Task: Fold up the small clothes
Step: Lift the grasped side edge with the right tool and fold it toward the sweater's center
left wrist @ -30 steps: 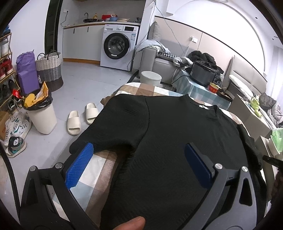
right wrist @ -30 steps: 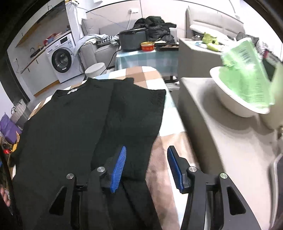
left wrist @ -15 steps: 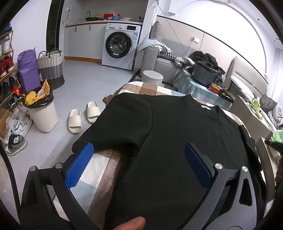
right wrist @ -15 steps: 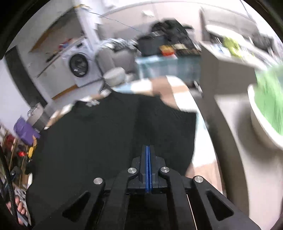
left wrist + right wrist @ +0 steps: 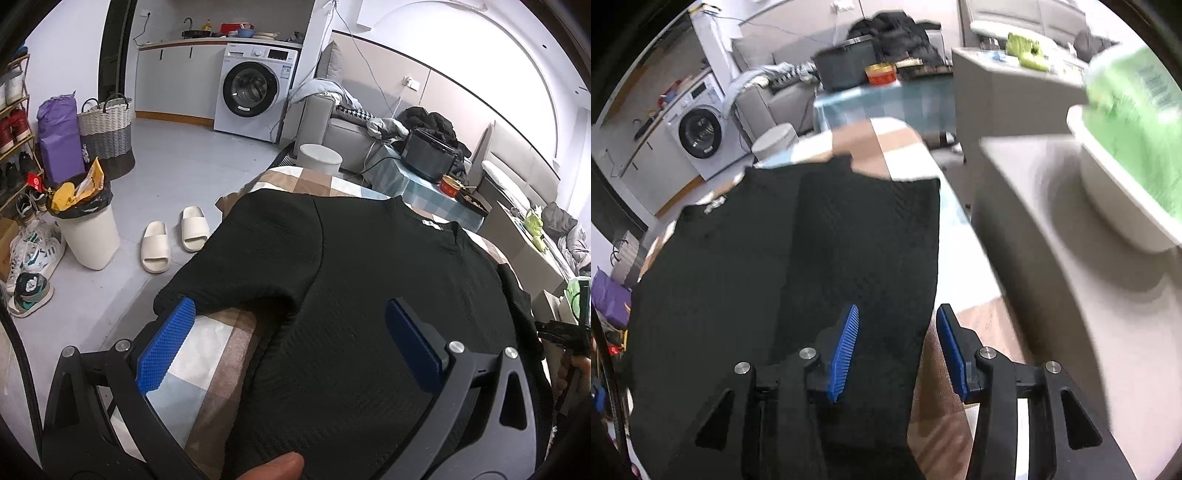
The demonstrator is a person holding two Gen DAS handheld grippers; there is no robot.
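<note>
I see one black top (image 5: 369,295), ribbed knit, spread flat on the checked bench (image 5: 192,354). Its collar with a white label points to 1 o'clock in my left view. One short sleeve lies out toward 9 o'clock; the other is folded in over the body.

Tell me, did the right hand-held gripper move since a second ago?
Yes. The right hand-held gripper slid sideways: the white bowl sits farther right in its view now. Its jaws have just been opening over the black shirt's edge.

Home: washing machine (image 5: 251,98), sofa (image 5: 343,125), slippers (image 5: 173,238).
</note>
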